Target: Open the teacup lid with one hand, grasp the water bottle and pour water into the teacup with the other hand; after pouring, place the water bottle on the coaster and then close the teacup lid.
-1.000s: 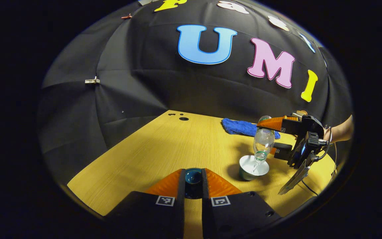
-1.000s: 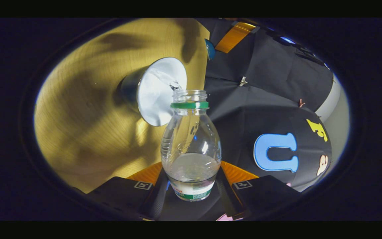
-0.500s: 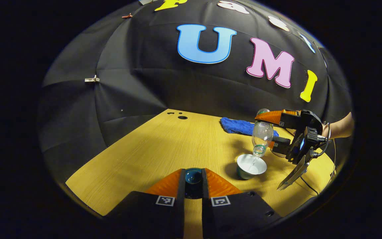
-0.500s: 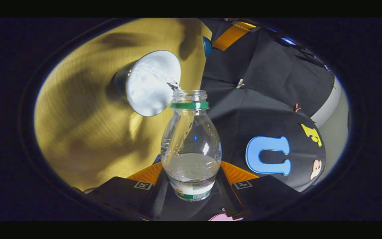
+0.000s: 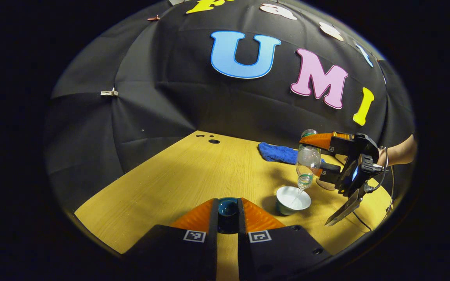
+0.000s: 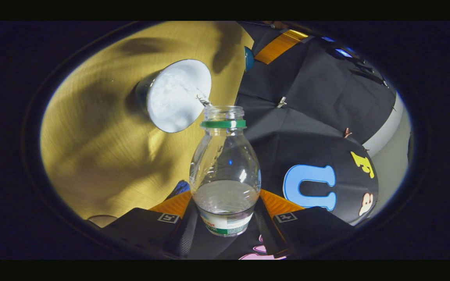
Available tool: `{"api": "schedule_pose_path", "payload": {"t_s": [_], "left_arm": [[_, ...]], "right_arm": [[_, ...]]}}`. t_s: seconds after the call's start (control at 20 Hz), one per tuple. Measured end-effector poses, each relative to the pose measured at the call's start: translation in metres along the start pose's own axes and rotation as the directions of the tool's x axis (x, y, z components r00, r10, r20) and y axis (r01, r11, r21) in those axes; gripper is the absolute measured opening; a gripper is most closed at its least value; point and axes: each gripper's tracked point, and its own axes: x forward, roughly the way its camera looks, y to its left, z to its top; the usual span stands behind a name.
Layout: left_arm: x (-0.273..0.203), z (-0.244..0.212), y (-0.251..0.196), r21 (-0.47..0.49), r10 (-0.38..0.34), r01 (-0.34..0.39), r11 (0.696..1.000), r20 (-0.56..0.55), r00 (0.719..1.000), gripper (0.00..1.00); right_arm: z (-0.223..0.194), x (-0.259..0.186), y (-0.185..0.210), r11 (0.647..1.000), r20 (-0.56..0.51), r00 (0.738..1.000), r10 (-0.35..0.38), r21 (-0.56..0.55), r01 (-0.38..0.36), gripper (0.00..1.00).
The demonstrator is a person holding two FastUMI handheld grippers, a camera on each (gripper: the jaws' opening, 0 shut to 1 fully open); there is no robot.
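My left gripper [image 5: 227, 201] is shut on the small teal teacup lid [image 5: 227, 207], holding it above the wooden table's near edge. To its right stands the open teacup [image 5: 292, 198], white inside. My right gripper [image 5: 318, 156] is shut on the clear water bottle [image 5: 308, 160] and tips it mouth-down just over the cup. In the right gripper view the bottle [image 6: 225, 171] sits between the fingers of that gripper [image 6: 225, 200], a thin stream running from its mouth into the teacup [image 6: 176, 95]. The lid [image 6: 248, 58] shows beyond the cup.
A blue cloth [image 5: 277, 153] lies at the back of the table [image 5: 193, 175]. A round brown coaster [image 5: 324, 184] sits behind the right gripper, and again at a lower corner [image 6: 102, 220]. A hand [image 5: 400, 152] holds the right gripper.
The bottle has lifted slightly away from the cup and the stream of water has thinned. The left gripper with the lid has barely shifted.
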Motion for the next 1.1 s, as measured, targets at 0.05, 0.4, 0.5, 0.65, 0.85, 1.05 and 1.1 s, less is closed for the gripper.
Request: {"api": "schedule_pose_path", "payload": {"t_s": [0.05, 0.4, 0.5, 0.65, 0.85, 1.05, 1.1], "left_arm": [[0.000, -0.001, 0.001, 0.002, 0.002, -0.002, 1.000, 0.000, 1.000, 0.25], [-0.001, 0.002, 0.001, 0.007, 0.008, -0.008, 1.000, 0.010, 1.000, 0.25], [-0.001, 0.003, 0.000, 0.013, 0.006, -0.006, 1.000, 0.012, 1.000, 0.25], [0.001, 0.003, -0.002, 0.018, 0.004, -0.004, 1.000, 0.013, 1.000, 0.25], [0.002, 0.000, -0.004, 0.018, 0.002, -0.002, 1.000, 0.003, 1.000, 0.25], [0.001, 0.000, -0.005, 0.021, 0.001, -0.001, 1.000, 0.004, 1.000, 0.25], [0.000, 0.001, -0.006, 0.021, 0.002, -0.002, 1.000, 0.004, 1.000, 0.22]], "right_arm": [[-0.002, 0.001, -0.002, 1.000, -0.004, 1.000, -0.001, -0.003, 0.001, 0.73], [-0.001, 0.003, -0.006, 1.000, 0.000, 1.000, -0.012, -0.014, 0.012, 0.73], [0.001, 0.003, -0.006, 1.000, 0.007, 1.000, -0.013, -0.024, 0.013, 0.73], [0.004, 0.005, -0.006, 0.999, 0.016, 1.000, -0.014, -0.043, 0.015, 0.73], [0.003, 0.006, -0.013, 0.997, 0.019, 0.999, -0.032, -0.066, 0.033, 0.73], [0.005, 0.008, -0.017, 0.996, 0.024, 0.999, -0.040, -0.078, 0.041, 0.73], [0.006, 0.007, -0.016, 0.996, 0.026, 0.999, -0.039, -0.080, 0.041, 0.73]]}}
